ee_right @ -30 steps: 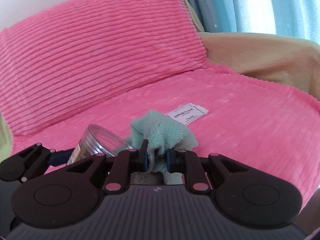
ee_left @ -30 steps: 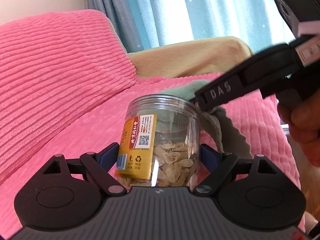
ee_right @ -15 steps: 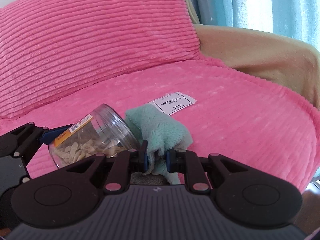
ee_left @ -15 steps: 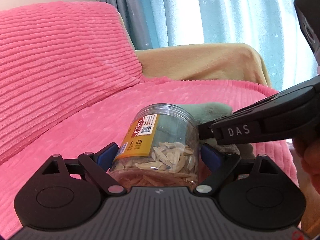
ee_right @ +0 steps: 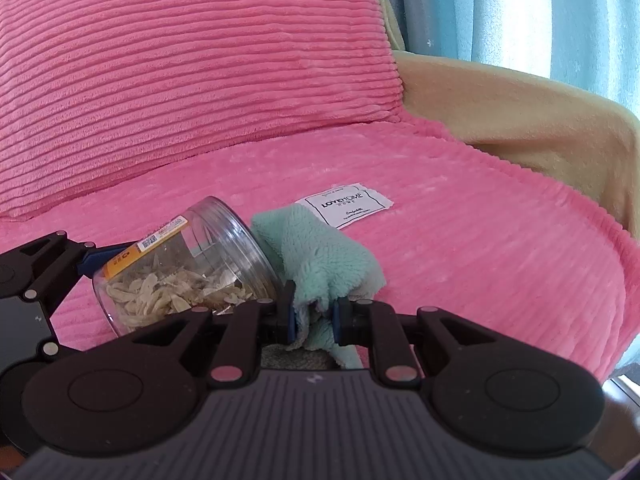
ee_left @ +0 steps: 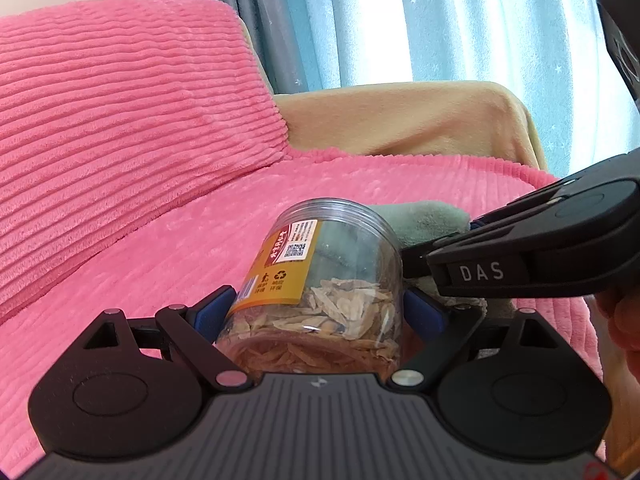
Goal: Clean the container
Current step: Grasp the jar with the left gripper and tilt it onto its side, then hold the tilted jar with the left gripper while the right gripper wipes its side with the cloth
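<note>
Clamping the tilted plastic jar (ee_left: 332, 280), left gripper (ee_left: 320, 316) exposed its base to the teal cloth (ee_right: 320, 264) pinched in right gripper (ee_right: 313, 316) for wiping.

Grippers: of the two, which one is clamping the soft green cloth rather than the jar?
The right gripper: its fingers pinch the green cloth, while the left gripper holds the tilted clear jar.
</note>
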